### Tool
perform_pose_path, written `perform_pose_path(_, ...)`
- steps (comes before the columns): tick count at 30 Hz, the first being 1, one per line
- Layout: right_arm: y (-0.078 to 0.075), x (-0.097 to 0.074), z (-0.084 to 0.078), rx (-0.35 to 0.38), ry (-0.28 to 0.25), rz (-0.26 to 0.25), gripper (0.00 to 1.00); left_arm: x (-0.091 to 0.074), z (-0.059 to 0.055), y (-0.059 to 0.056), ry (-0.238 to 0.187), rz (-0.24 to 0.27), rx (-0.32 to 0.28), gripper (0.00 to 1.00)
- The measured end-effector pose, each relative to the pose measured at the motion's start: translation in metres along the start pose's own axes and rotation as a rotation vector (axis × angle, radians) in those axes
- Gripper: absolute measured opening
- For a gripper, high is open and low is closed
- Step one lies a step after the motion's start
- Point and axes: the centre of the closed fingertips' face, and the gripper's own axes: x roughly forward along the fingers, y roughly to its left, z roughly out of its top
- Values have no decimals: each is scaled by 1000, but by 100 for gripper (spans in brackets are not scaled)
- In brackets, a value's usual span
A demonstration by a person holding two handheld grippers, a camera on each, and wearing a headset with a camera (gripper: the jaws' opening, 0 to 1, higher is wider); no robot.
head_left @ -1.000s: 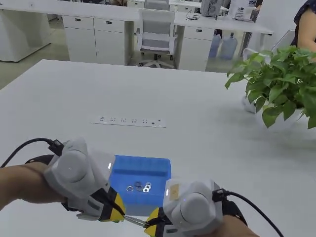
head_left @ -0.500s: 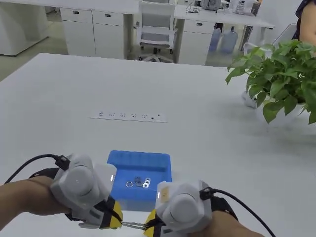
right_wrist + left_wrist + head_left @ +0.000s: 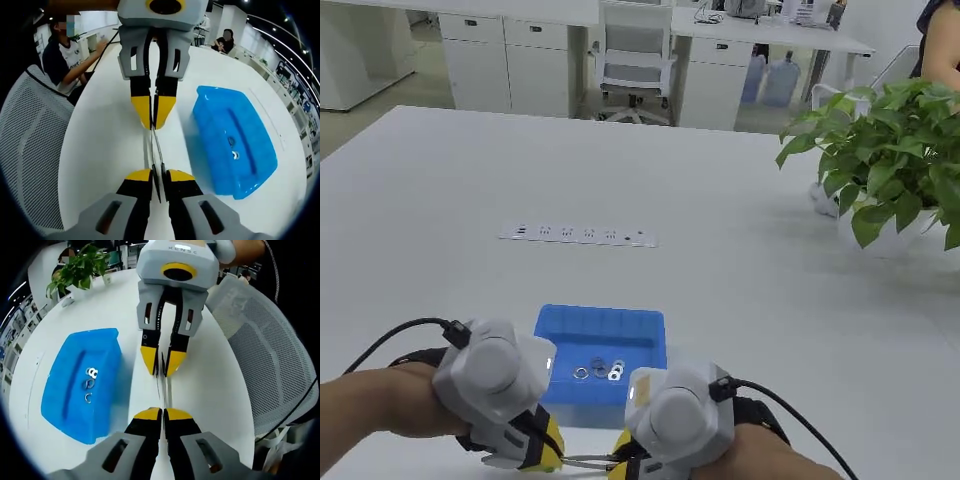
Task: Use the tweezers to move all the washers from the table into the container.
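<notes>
A pair of thin metal tweezers (image 3: pixel 585 462) bridges my two grippers at the table's near edge. My left gripper (image 3: pixel 542 452) is shut on one end and my right gripper (image 3: pixel 620 468) on the other. In the left gripper view my own yellow tips (image 3: pixel 162 413) pinch the tweezers (image 3: pixel 163 387), and the right gripper (image 3: pixel 162 369) grips them from the top. The right gripper view mirrors this: my tips (image 3: pixel 159 175), tweezers (image 3: pixel 155 147), left gripper (image 3: pixel 152 117). Just beyond stands the blue container (image 3: pixel 600 318) with several washers (image 3: pixel 600 372) inside, also seen as washers (image 3: pixel 89 385) and washers (image 3: pixel 233 149).
A potted plant (image 3: pixel 880 160) stands at the table's right. A flush socket strip (image 3: pixel 578 236) lies mid-table. A mesh chair (image 3: pixel 270 355) sits right behind the near edge. Desks and an office chair (image 3: pixel 635 50) are beyond the table.
Both grippers, still joined by the tweezers, have drawn back toward me and sit lower in the head view. The head camera has tilted slightly. The container stays put.
</notes>
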Motion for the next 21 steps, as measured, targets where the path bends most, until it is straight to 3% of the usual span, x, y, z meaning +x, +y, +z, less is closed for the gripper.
perform_pose_path(12,5,3,0,-2,4,14,13,6,-9,-2,36,-14,-9,6)
perform_pose_path(21,3,-1,-4,40,-5,-16,22,6,-14,-2,51,2,-9,7)
